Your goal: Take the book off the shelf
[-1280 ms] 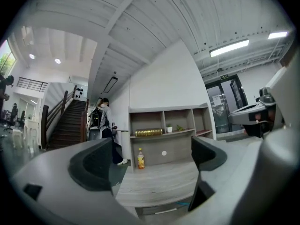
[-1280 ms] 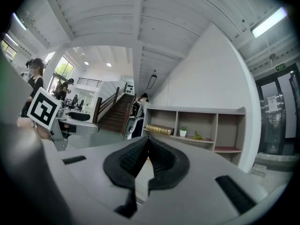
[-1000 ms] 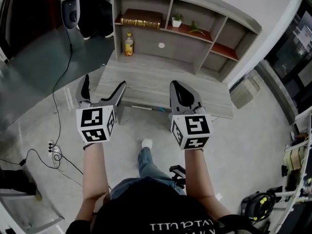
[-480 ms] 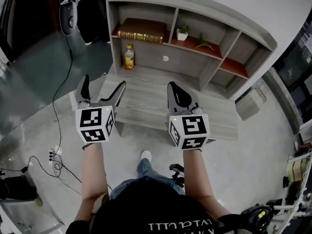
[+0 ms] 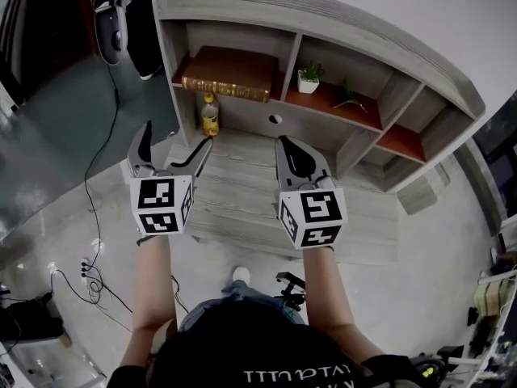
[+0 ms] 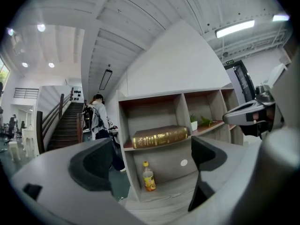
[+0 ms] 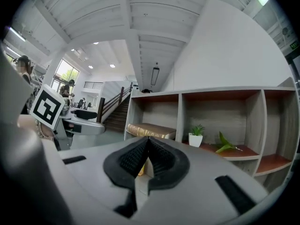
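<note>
A brown book with gold print [image 5: 226, 87] lies flat in the top left compartment of the grey shelf unit [image 5: 323, 18]. In the left gripper view the book [image 6: 160, 137] shows between the wide-apart jaws of my left gripper [image 6: 150, 161], still well short of it. My left gripper [image 5: 175, 140] stands open above the desk's left part. My right gripper [image 5: 289, 145] is shut with nothing in it, level with the left one. Past its closed pads, the right gripper view shows the book [image 7: 150, 130] far off.
A yellow bottle [image 5: 210, 115] stands on the desk board [image 5: 242, 192] under the book. A small potted plant [image 5: 308, 77] and a green sprig [image 5: 349, 101] sit in the middle compartment. Cables and a power strip [image 5: 89, 257] lie on the floor at left. A person [image 6: 98, 118] stands by stairs.
The shelf has grown larger and nearer in the head view; both grippers have advanced toward it over the desk. Left stays open, right stays shut.
</note>
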Available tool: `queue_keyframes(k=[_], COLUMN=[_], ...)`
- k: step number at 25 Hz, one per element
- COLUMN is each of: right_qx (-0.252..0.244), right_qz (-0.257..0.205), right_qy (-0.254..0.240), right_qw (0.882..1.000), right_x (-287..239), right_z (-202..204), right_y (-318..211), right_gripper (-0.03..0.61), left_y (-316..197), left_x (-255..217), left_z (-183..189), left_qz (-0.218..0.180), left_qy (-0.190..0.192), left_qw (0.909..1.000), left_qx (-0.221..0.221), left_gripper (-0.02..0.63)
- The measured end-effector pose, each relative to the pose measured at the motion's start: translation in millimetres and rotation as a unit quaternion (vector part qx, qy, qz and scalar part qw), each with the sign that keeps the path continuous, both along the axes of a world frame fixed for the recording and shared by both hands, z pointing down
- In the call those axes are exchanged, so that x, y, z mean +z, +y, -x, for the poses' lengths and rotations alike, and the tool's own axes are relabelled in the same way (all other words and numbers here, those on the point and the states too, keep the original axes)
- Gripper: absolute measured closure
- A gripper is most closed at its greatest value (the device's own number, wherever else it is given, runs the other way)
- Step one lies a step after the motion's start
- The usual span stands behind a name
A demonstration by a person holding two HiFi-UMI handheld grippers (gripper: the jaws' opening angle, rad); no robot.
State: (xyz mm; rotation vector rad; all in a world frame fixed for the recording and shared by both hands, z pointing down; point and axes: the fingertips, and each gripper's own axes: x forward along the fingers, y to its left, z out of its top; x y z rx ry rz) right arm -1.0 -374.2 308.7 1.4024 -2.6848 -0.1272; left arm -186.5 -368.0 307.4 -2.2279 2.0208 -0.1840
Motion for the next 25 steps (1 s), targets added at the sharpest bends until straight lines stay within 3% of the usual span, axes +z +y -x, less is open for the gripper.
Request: queue_keyframes(k=[17, 21, 25], right_qx=[0.025, 0.036, 0.048], right_qz=[0.029, 0.034, 0.041], right_qy=[0.001, -0.001, -0.007], right_qw=[0.999, 0.999, 0.998], right_x=[23.2, 27.7, 30.4], right_z=[-18.1, -18.2, -16.1], right_y=[-75.7, -83.9, -94.8], right_gripper=[0.566, 0.566, 0.566], left_y=[-110.7, -128.5, -142.8], left_x=[16.4, 32.1, 39.2], left_z=[-33.0, -34.0, -38.2], left_qz=[0.022, 0.057, 0.064], left_qy=[-0.108, -0.161, -0.216], left_qw=[0.9931, 0.9842, 0.972], left_qx=[0.038, 0.049, 0.066], left_gripper=[0.077, 0.078, 0.078])
